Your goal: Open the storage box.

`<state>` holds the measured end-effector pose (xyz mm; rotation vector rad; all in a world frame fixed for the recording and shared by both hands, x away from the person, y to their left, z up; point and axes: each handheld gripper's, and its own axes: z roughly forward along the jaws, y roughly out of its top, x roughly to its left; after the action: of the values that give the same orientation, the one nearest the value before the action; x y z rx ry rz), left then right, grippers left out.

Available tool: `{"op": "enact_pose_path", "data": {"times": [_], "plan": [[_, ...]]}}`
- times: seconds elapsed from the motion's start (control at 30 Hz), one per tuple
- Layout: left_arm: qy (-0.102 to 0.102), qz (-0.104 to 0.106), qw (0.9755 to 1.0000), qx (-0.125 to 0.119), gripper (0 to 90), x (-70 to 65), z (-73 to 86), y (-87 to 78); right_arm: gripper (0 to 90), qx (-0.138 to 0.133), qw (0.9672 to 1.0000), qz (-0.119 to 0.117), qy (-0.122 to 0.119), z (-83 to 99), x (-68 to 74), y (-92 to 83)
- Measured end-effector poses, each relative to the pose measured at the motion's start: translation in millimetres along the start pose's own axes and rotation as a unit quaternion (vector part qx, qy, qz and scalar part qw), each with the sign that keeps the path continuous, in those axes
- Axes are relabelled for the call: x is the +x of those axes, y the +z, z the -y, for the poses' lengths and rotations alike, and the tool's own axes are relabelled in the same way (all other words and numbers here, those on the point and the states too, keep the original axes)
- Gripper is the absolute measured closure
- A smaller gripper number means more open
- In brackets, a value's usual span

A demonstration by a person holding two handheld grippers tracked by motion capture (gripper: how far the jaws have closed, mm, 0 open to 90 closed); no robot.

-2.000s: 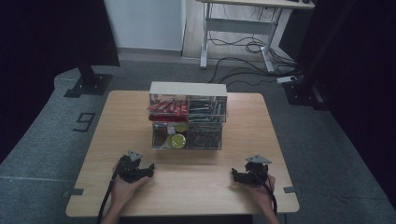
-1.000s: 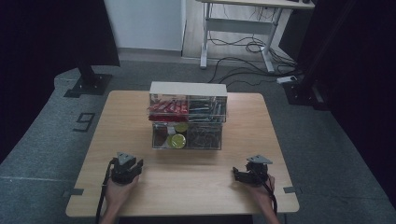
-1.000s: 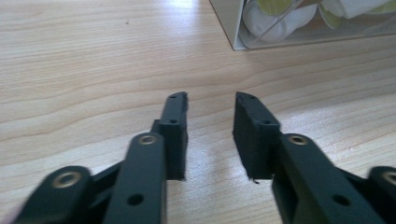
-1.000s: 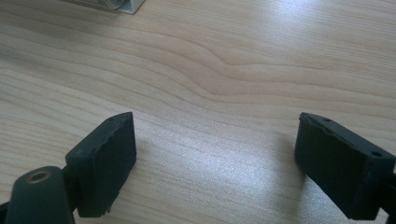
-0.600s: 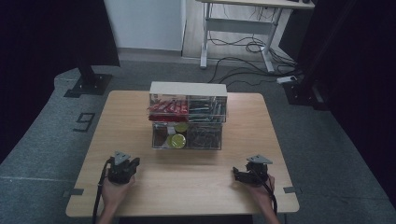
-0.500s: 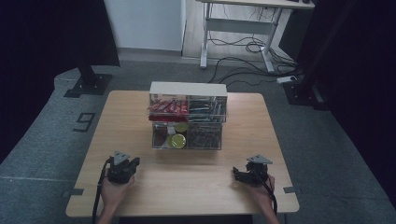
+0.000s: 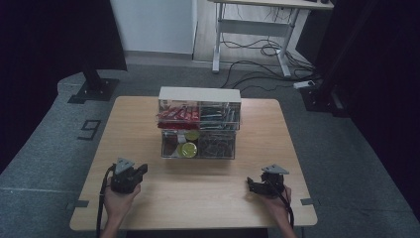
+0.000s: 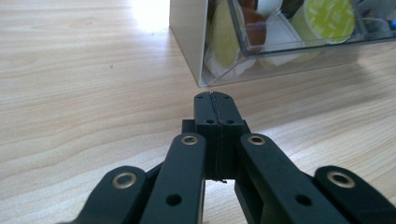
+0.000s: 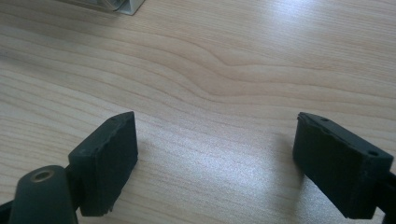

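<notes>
The clear drawer box [image 7: 199, 123] stands mid-bench, toward the far edge of the wooden bench [image 7: 198, 193]. Left of the box and nearer the person, the left claw [image 8: 215, 100] rests low over the wood, its jaws pressed together with nothing between them, pointing at the box's near corner. The box's lower drawer holds round capsules [image 8: 327, 18] with yellow-green lids. Right of the box and nearer the person, the right claw [image 9: 215, 140] has its jaws spread wide over bare wood.
</notes>
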<state>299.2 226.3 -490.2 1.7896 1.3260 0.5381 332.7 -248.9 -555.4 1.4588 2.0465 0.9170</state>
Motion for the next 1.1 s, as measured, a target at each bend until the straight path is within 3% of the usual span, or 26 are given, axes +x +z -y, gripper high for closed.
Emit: {"op": "enact_pose_path", "data": {"times": [0.53, 0.77, 1.1], "plan": [[0.01, 0.018, 0.9996, -0.019, 90.0, -9.1, -16.1, -10.9, 14.5, 0.0, 1.0, 0.002, 0.0, 0.1, 0.2, -0.2], [0.01, 0.044, 0.9986, -0.028, 90.0, -15.5, -27.7, -14.3, 14.8, -0.001, 1.0, 0.001, 0.001, 0.1, -0.1, -0.2], [0.015, 0.06, 0.9972, -0.042, 90.0, -22.0, -47.2, -24.2, 14.8, -0.001, 1.0, 0.001, 0.001, 0.1, -0.1, -0.2]]}}
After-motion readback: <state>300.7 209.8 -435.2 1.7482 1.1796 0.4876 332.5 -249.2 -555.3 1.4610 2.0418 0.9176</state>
